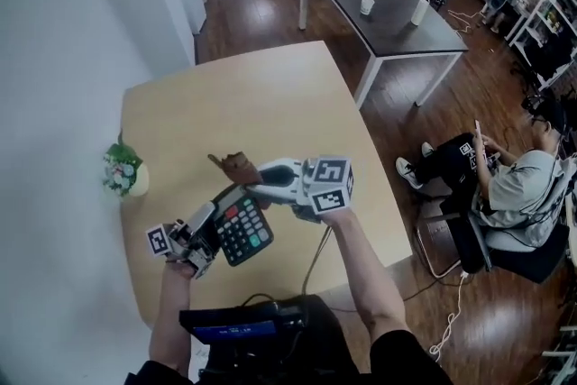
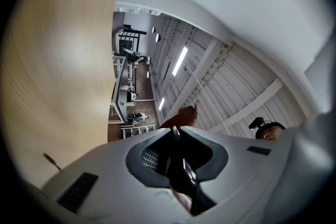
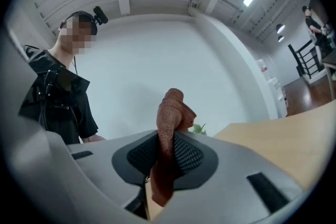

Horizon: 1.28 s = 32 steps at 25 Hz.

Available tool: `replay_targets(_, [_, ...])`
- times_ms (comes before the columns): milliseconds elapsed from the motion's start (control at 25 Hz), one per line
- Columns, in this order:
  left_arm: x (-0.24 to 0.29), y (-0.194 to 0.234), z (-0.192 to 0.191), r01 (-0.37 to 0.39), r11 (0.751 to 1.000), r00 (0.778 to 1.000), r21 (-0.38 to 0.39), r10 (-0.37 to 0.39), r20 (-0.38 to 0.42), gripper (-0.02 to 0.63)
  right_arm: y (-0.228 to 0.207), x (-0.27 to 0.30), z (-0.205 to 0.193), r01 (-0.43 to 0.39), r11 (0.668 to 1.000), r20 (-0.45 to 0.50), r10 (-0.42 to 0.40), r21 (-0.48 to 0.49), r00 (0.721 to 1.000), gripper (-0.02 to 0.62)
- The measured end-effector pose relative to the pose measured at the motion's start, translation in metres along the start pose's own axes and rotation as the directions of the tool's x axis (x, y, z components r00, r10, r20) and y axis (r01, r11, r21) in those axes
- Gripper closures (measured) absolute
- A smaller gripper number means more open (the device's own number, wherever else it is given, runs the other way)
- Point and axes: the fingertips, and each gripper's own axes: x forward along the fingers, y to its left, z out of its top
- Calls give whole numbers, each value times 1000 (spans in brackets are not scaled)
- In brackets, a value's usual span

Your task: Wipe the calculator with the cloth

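Above the table [image 1: 270, 95], left gripper [image 1: 215, 219] upturned, right gripper [image 1: 259, 177] level.

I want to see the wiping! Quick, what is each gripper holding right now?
Left gripper: closed on the calculator.
Right gripper: closed on the cloth.

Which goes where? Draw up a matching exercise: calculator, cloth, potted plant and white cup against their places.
Things:
1. calculator
2. cloth
3. potted plant
4. white cup

Places:
A. on the dark table
B. clamped in the right tool
C. standing on the light table
D. clamped in the left tool

Pairs: 1-D, 2-B, 3-C, 4-A
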Motion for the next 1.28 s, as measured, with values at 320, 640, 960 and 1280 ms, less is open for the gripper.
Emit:
replay_targets(320, [-26, 14, 49, -105, 994, 970, 12, 99, 223, 568, 47, -23, -13, -40, 999, 42, 38, 36, 998, 531])
replay_targets(640, [-31, 33, 75, -151, 984, 876, -97, 178, 448, 568, 45, -57, -6, 227, 974, 132, -223, -14, 966, 531])
replay_targets(960, [-5, 34, 64, -150, 980, 844, -134, 197, 499, 565, -3, -53, 36, 589, 766, 177, -562, -257, 808, 530])
replay_targets(1280, [-14, 34, 72, -160, 975, 783, -152, 219, 583, 563, 39, -6, -18, 481, 798, 54, -497, -363, 866, 529])
